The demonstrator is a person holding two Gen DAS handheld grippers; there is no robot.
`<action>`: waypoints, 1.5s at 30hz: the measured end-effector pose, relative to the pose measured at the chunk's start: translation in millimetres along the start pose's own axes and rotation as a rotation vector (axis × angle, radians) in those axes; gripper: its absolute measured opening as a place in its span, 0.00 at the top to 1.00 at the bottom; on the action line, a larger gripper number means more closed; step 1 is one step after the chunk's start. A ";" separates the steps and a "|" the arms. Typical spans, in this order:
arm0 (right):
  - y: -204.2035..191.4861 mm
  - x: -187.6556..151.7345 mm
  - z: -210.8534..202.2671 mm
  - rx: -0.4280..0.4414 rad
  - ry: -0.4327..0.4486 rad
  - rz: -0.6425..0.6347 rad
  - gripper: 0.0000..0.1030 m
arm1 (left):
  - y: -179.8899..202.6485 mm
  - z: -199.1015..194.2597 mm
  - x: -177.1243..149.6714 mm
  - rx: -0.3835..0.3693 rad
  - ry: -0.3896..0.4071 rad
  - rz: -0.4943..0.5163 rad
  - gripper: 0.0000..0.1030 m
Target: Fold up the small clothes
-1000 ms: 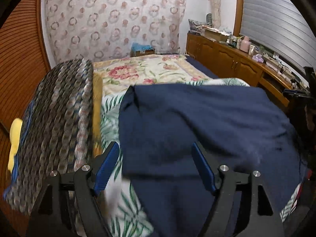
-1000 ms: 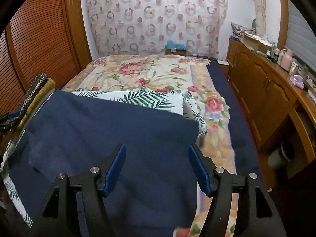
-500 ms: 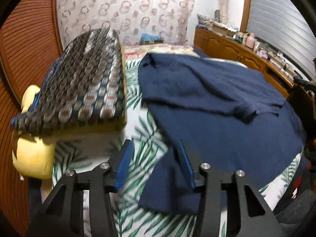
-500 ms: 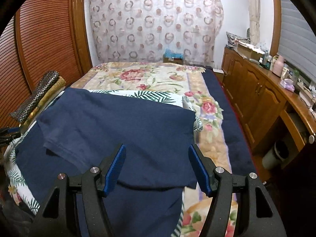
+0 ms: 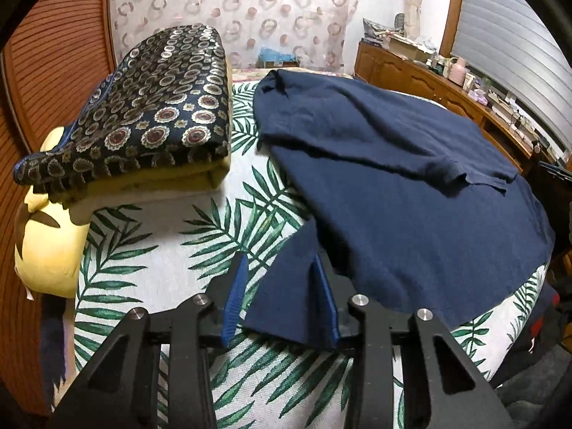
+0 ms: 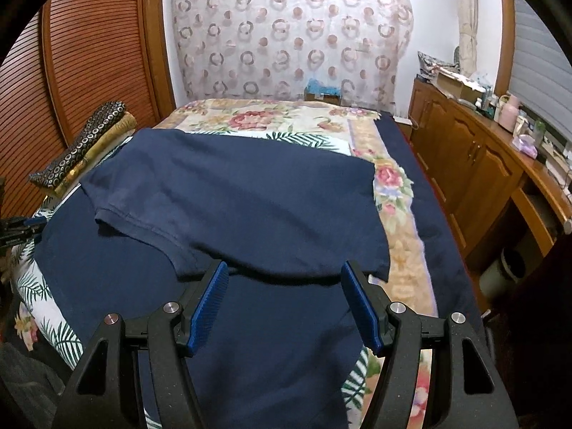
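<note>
Navy shirt (image 5: pixel 411 193) lying spread on the bed (image 6: pixel 397 186) over a palm-leaf cloth (image 5: pixel 171 236), left gripper (image 5: pixel 280 287) jaws closing around its near corner, right gripper (image 6: pixel 286 300) jaws hanging wide open above the shirt, gripping nothing.

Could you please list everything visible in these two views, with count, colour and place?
navy shirt: one, dark blue, spread on the bed, one side folded over.
folded clothes: one stack, patterned dark piece on a mustard one, beside the shirt.
palm-leaf sheet: one, white and green, under the shirt.
floral bedspread: one, cream and pink, beyond the shirt.
yellow pillow: one, below the stack.
wooden cabinets: one row, brown, along one side.
curtain: one, ring-patterned, far wall.
left gripper: black, blue pads, jaws closing around a shirt corner.
right gripper: open over the shirt.
</note>
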State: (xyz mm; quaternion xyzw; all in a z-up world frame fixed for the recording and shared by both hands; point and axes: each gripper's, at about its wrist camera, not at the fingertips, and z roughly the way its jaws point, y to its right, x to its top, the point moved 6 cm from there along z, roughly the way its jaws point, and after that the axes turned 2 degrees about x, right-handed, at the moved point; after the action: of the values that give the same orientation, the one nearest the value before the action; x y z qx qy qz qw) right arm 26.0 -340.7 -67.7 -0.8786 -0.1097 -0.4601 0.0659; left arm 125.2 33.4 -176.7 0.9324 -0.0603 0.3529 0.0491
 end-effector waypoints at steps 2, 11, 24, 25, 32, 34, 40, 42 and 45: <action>0.1 -0.8 3.1 0.006 -0.006 0.004 0.34 | 1.9 0.3 0.2 0.001 0.000 0.008 0.69; 2.9 -7.5 14.9 0.027 -0.021 0.026 0.34 | 1.9 -43.2 -1.2 0.033 0.106 -0.014 0.97; 8.4 -19.9 21.2 0.025 -0.032 0.071 0.34 | 1.6 -43.9 0.9 0.061 0.103 -0.015 0.79; 7.5 -20.8 22.1 0.023 -0.031 0.074 0.34 | 3.2 -43.5 4.0 0.051 0.107 -0.013 0.69; 8.6 -25.1 29.7 0.011 -0.032 0.091 0.34 | 19.1 -24.7 39.1 0.001 0.121 0.006 0.59; 9.7 -25.9 30.2 0.005 -0.032 0.090 0.34 | 24.5 -16.4 49.4 -0.007 0.119 0.010 0.59; 13.5 -21.7 31.4 -0.010 -0.029 0.094 0.34 | 37.7 17.3 76.7 -0.031 0.085 0.027 0.42; 14.0 -21.1 32.6 -0.009 -0.027 0.097 0.34 | 38.0 28.3 84.1 -0.031 0.073 0.020 0.41; 14.3 -21.0 35.8 -0.010 -0.026 0.099 0.34 | 37.5 41.3 94.1 -0.017 0.057 0.018 0.41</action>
State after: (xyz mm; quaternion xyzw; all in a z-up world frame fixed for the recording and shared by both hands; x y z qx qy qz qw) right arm 46.4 -349.5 -105.6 -0.8893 -0.0647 -0.4452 0.0826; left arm 216.6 -16.5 -143.2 0.9210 -0.0704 0.3792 0.0556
